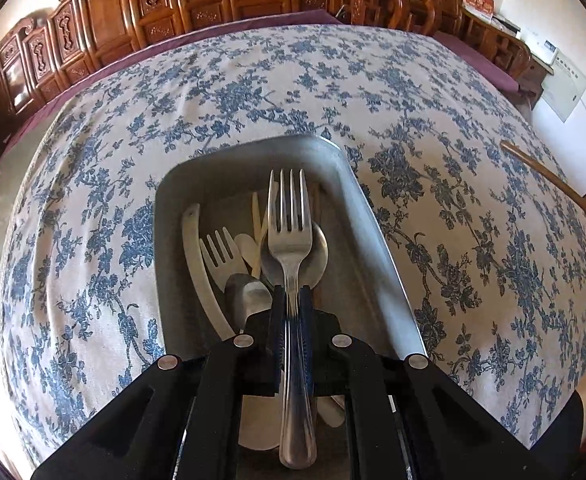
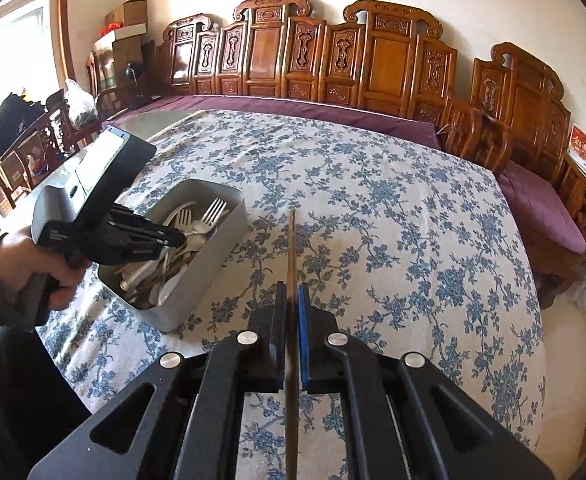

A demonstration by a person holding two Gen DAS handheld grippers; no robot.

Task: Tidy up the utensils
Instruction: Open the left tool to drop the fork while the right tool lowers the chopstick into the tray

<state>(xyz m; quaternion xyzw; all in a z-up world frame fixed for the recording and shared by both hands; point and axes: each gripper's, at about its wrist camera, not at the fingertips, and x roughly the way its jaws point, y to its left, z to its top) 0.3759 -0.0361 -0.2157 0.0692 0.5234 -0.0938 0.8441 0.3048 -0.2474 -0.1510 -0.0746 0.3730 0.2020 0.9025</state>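
My left gripper (image 1: pixel 291 294) is shut on a steel fork (image 1: pixel 289 216) and holds it over a grey metal tray (image 1: pixel 377 240). The tray holds a white plastic fork (image 1: pixel 221 254), a steel spoon (image 1: pixel 319 254), a white knife (image 1: pixel 197 264) and more utensils. My right gripper (image 2: pixel 291 292) is shut on a brown wooden chopstick (image 2: pixel 291 252) that points forward above the tablecloth. In the right wrist view the left gripper (image 2: pixel 179 236) is over the tray (image 2: pixel 209 264), which is to the left of my right gripper. The chopstick also shows at the right in the left wrist view (image 1: pixel 541 172).
The table has a white cloth with blue flowers (image 2: pixel 393 220). Carved wooden benches with purple cushions (image 2: pixel 541 200) run along the far and right sides. Chairs and boxes (image 2: pixel 125 40) stand at the left by a window.
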